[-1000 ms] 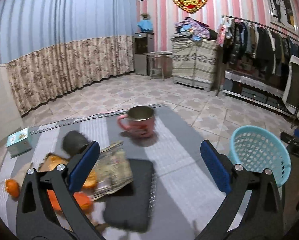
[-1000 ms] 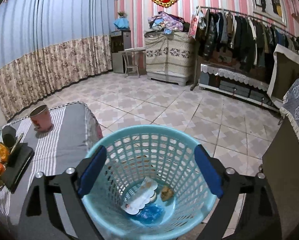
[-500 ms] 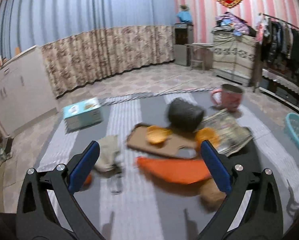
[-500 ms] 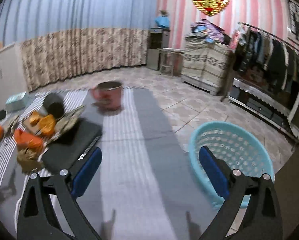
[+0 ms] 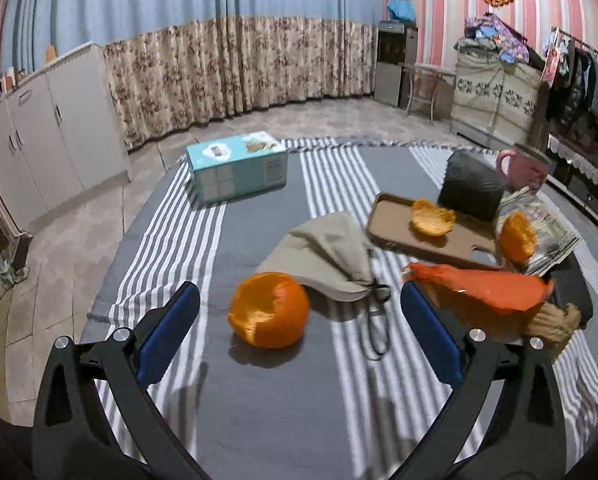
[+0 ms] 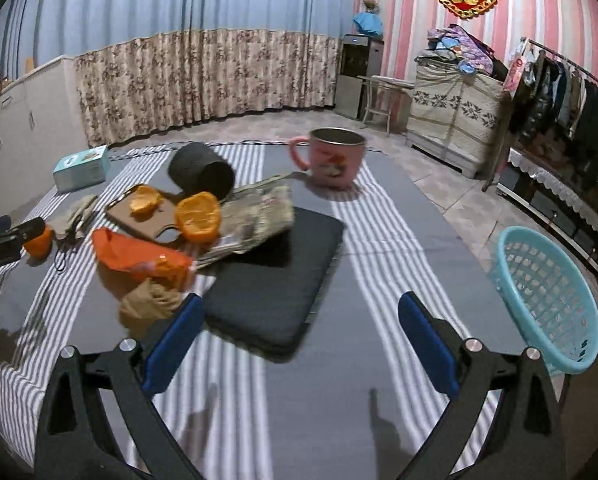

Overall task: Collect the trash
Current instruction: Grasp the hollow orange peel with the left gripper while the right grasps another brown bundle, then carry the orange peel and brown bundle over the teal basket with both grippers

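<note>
So the job looks only partly done. Both tools are spread wide and hold nothing. The left tool (image 5: 299, 336) sits low over the tabletop (image 5: 259, 420), with a hollow orange peel (image 5: 269, 310) right between its blue pads, so that peel looks like the next thing to grab. The right tool (image 6: 299, 344) hangs over a bare striped part of the tabletop, with the black pad (image 6: 275, 280) just ahead at 12 o'clock.

The blue basket (image 6: 547, 300) for the trash stands past the tabletop's edge, at 3 o'clock in the right view. Its inside is hard to see from here, so I cannot tell what is in it.

Lots of trash is left. I count 3 orange peels: 1 by the left tool, 1 on the brown board (image 5: 395, 228) and 1 standing at that board's edge. There is 1 orange wrapper (image 5: 487, 288) and 1 brown crumpled lump (image 6: 147, 304) near it at 10 o'clock from the right tool. A pile of printed paper (image 6: 263, 208) may be trash too.

Other things look like they should stay: 1 pink mug (image 6: 333, 158), 1 dark tipped-over cup (image 6: 201, 174), 1 teal box (image 5: 237, 166), 1 tan cloth pouch (image 5: 323, 252) and the 1 black pad.
</note>
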`<state>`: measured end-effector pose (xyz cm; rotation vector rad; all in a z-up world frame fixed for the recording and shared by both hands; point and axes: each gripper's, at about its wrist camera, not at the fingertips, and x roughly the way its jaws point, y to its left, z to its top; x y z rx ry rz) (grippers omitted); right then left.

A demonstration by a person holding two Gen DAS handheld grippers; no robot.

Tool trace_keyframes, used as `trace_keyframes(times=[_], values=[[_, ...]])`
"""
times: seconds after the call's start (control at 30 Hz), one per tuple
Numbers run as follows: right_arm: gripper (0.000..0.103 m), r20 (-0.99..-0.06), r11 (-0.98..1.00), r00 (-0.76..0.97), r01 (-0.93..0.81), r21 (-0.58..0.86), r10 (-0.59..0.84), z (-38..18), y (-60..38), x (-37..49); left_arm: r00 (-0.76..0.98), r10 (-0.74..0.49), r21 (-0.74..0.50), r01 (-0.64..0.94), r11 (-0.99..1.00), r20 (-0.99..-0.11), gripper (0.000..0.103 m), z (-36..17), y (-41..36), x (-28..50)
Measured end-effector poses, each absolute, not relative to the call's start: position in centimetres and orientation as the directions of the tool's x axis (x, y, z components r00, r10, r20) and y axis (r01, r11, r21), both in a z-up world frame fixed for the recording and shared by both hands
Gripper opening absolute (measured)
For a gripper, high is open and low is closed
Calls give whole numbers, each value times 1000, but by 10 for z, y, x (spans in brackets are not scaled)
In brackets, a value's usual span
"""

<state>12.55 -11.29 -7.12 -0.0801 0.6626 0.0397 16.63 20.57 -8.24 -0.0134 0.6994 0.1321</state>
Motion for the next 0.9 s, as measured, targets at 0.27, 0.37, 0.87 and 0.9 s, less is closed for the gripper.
trace_keyframes(times=[0.27,0.37,0.87,0.9], values=[[96,-668,994,744,-81,-67,16,-83,-89,131,669,58,4,-81,997,-741,62,-107,222,188],[96,-677,993,735,-97,-60,31,-86,-82,133,653,35,-24,-82,996,-757,41,-112,225,190],[96,-678,986,731,-158,-59,77,-81,-56,128,762,94,41,-88,995,-641,35,-69,211,157],[96,-681,985,728,-164,-56,83,-82,-54,128,767,92,41,-85,996,-635,35,-67,210,156]])
